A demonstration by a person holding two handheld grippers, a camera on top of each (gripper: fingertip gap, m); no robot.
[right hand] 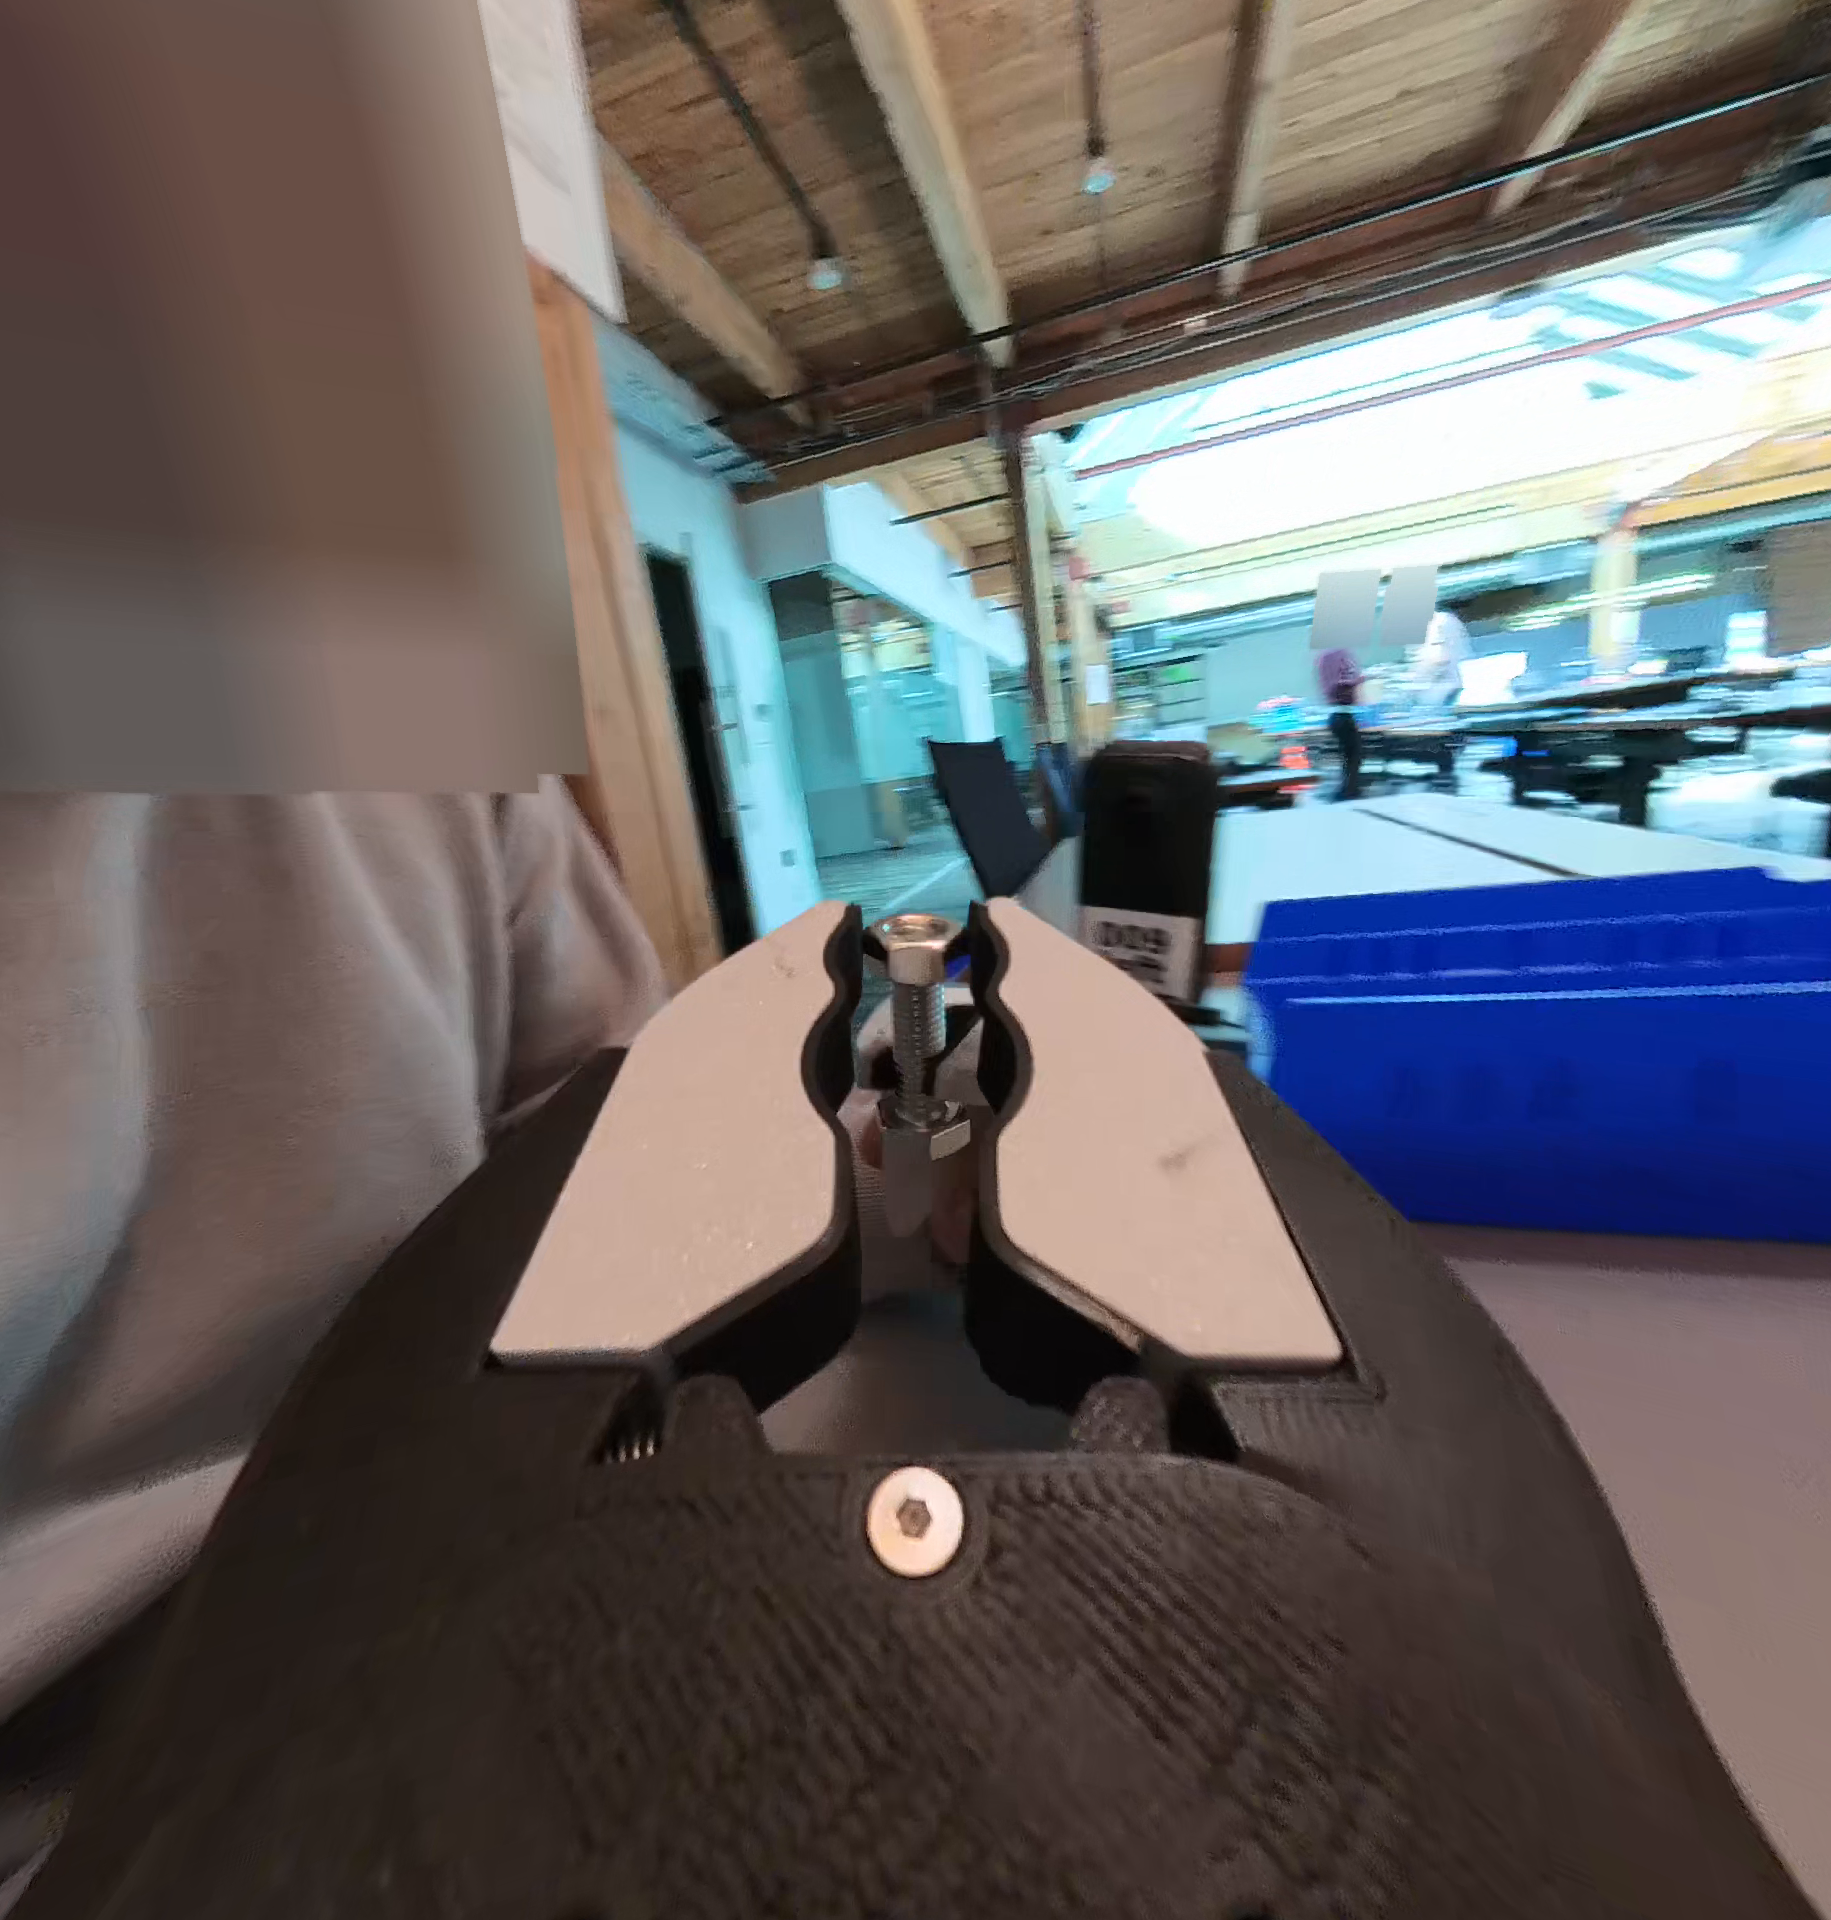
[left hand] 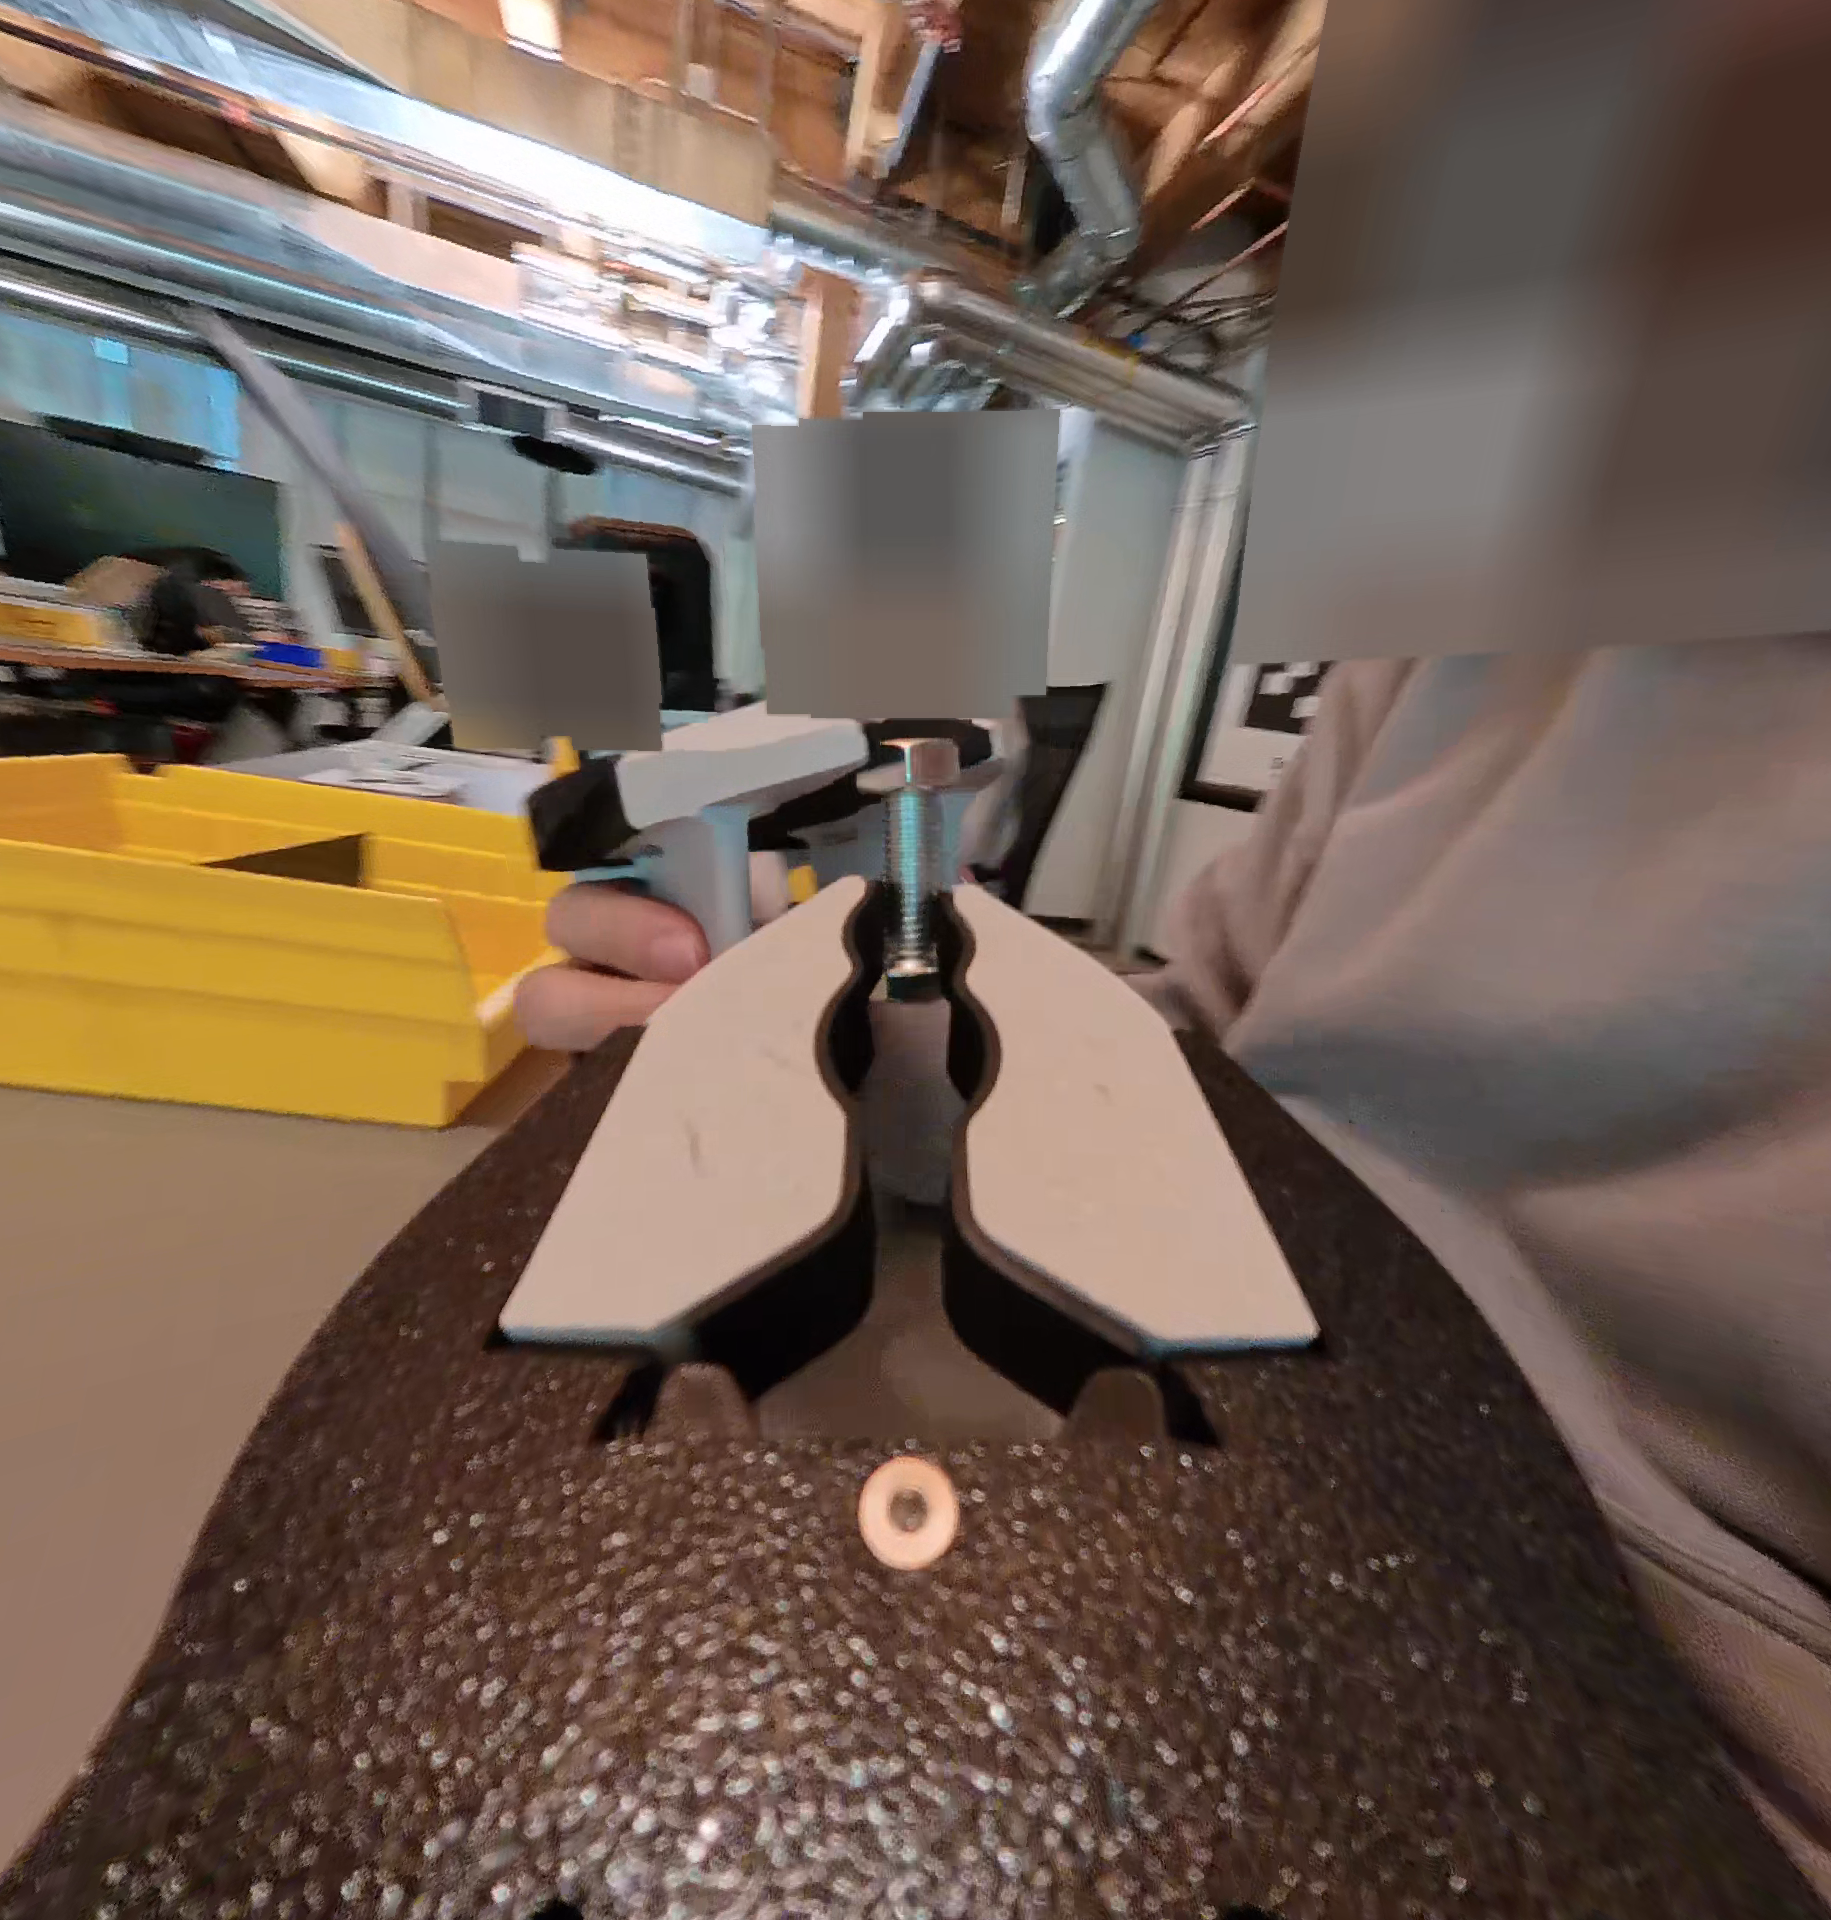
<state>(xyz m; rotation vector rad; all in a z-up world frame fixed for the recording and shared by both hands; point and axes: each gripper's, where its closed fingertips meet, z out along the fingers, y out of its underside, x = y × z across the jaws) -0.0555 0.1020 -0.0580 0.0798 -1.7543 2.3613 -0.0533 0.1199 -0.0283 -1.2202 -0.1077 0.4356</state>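
Left wrist view: both fingers (left hand: pixel 857 940) grip one bolt (left hand: pixel 913 852); right gripper (right hand: pixel 911 940) clamps one nut (right hand: pixel 906 951)

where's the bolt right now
The bolt stands upright in the left wrist view, its threaded shank pinched between the left gripper fingertips, its hex head up by the right gripper.

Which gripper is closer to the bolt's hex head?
Right. The right gripper has its fingers closed on the hex head of the bolt; the left gripper grips the threads farther down.

Bright, blurred backgrounds (wide-angle bowing)
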